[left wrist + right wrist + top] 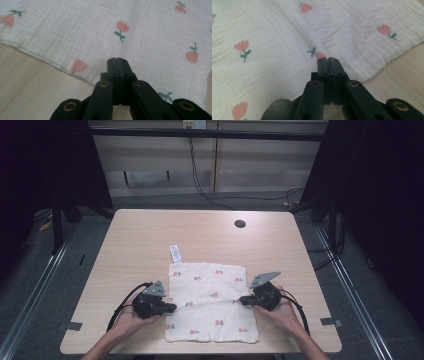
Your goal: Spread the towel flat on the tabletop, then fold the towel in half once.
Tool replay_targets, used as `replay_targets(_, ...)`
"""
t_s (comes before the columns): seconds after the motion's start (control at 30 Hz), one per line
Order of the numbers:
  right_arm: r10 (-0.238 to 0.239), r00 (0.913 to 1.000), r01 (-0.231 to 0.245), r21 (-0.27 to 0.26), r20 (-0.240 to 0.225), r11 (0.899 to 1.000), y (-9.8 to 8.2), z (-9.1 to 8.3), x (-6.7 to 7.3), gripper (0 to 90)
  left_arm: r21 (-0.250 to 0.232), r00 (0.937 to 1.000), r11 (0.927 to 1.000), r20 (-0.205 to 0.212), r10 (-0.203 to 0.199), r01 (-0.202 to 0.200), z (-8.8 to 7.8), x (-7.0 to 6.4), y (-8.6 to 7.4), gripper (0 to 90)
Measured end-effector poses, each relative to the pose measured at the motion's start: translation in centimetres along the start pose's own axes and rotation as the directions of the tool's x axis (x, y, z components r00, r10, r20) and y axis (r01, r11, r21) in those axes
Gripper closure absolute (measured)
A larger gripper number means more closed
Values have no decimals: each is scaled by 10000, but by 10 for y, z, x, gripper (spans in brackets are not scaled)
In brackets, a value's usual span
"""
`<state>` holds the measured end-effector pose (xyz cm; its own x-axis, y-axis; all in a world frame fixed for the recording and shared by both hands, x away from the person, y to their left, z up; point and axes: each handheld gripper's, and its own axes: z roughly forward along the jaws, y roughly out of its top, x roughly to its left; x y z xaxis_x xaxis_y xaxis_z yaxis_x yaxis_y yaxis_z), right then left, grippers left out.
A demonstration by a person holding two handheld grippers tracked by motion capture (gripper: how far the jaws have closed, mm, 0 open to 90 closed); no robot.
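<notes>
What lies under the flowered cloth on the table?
The cloth lies flat on the wooden table; bare tabletop shows around it. Whatever is beneath the fabric is covered.

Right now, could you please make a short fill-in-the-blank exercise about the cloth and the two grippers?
1. The white cloth is printed with small pink ____.
2. The jaws of the left gripper are ____.
3. A white label sticks out at the cloth's far ____ corner.
4. The right gripper points at the cloth's ____ edge.

Missing words: flowers; shut; left; right
</notes>
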<state>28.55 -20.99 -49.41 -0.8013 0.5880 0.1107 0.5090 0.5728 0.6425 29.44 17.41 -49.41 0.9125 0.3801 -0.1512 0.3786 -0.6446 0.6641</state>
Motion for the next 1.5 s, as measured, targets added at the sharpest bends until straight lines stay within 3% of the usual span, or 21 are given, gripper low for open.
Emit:
replay_targets(0.2,28,9995,-24,136,-312,9999,-4,-3,10,862,76,9997,9999,224,-84,82,-3,-3,-3,894)
replay_targets(0.27,152,9997,-153,-66,-206,9999,-4,-3,11,758,8,9994,9998,284,-200,200,-6,0,-2,809)
replay_targets(0.33,-39,10000,39,-121,9,9999,-3,-4,12,662,-358,9990,9985,197,-397,404,-13,4,0,723)
replay_targets(0.37,198,9997,-206,-523,-142,9984,-1,-6,8,645,-544,9982,9972,318,-502,519,-15,6,0,701)
replay_targets(0.53,731,9973,-724,-923,38,9931,6,-11,-8,591,-979,9938,9894,-204,-1095,1070,-22,20,3,576)
replay_targets(0.67,994,9946,-954,-1135,304,9890,14,-12,-20,565,-957,9865,9842,-535,-1548,1492,-21,35,5,551)
replay_targets(0.9,1288,9887,-1168,-1445,770,9826,31,-11,-50,589,-1111,9749,9799,-1316,-1795,1654,-18,60,22,546)
replay_targets(1.0,1550,9838,-1428,-1294,899,9813,34,-5,-66,598,-1227,9679,9722,-1304,-2148,1992,-11,75,29,536)
replay_targets(1.1,1642,9812,-1548,-951,1009,9834,37,3,-76,597,-1393,9672,9690,-1245,-2213,2038,-7,86,35,547)
replay_targets(1.17,1733,9789,-1622,-1038,1081,9813,39,7,-83,597,-1544,9605,9639,-1428,-2389,2168,-4,94,38,545)
replay_targets(1.2,1733,9791,-1624,-1037,1066,9813,40,9,-85,597,-1495,9610,9645,-1400,-2387,2178,-4,99,39,541)
replay_targets(1.3,1859,9772,-1743,-1131,1024,9782,39,15,-89,591,-1669,9530,9555,-1425,-2675,2432,-3,108,36,537)
replay_targets(1.4,2000,9752,-1891,-1124,950,9755,34,21,-96,586,-1673,9486,9519,-1453,-2812,2566,-2,113,30,537)
replay_targets(1.5,1922,9754,-1833,-867,1077,9792,34,23,-95,587,-1599,9460,9532,-1606,-2816,2566,-3,114,28,527)
